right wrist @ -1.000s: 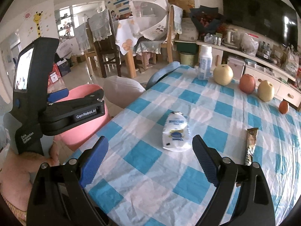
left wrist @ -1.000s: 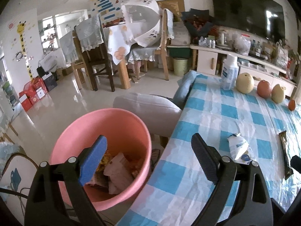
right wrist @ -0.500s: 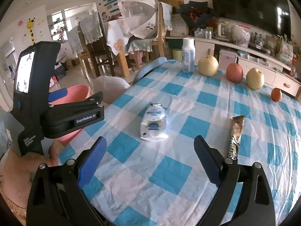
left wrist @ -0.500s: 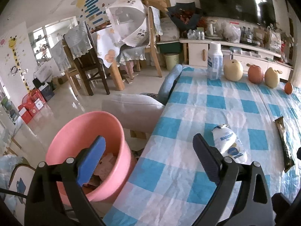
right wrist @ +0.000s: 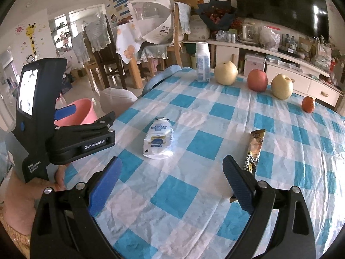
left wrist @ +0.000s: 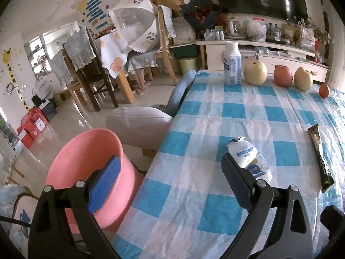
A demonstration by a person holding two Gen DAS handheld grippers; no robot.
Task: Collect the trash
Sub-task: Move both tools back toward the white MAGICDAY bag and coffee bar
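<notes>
The left gripper (left wrist: 172, 181) hangs with its fingers spread wide and nothing between them. Its left finger (left wrist: 104, 180) sits in front of the pink bucket (left wrist: 86, 161), which stands on the floor beside the table edge; its right finger (left wrist: 237, 183) is over the checked tablecloth (left wrist: 226, 112). Just beyond the tip of that right finger lies a white snack bag (left wrist: 248, 159), flat on the cloth. Further right of the finger, apart from the bag, lies a long dark wrapper (left wrist: 321, 157).

The right gripper (right wrist: 172, 181) is also released, fingers wide apart and empty above the cloth. The white bag (right wrist: 158, 139) lies ahead of the gap, nearer the left finger (right wrist: 105, 183). The dark wrapper (right wrist: 254, 149) lies just past the right finger (right wrist: 237, 183), its near end hidden behind the fingertip.

Far ahead of both sets of fingers, along the far edge of the table, stand a white bottle (right wrist: 202, 63), two pale pears (right wrist: 226, 73), a red apple (right wrist: 257, 80) and a small orange fruit (right wrist: 308, 104).
</notes>
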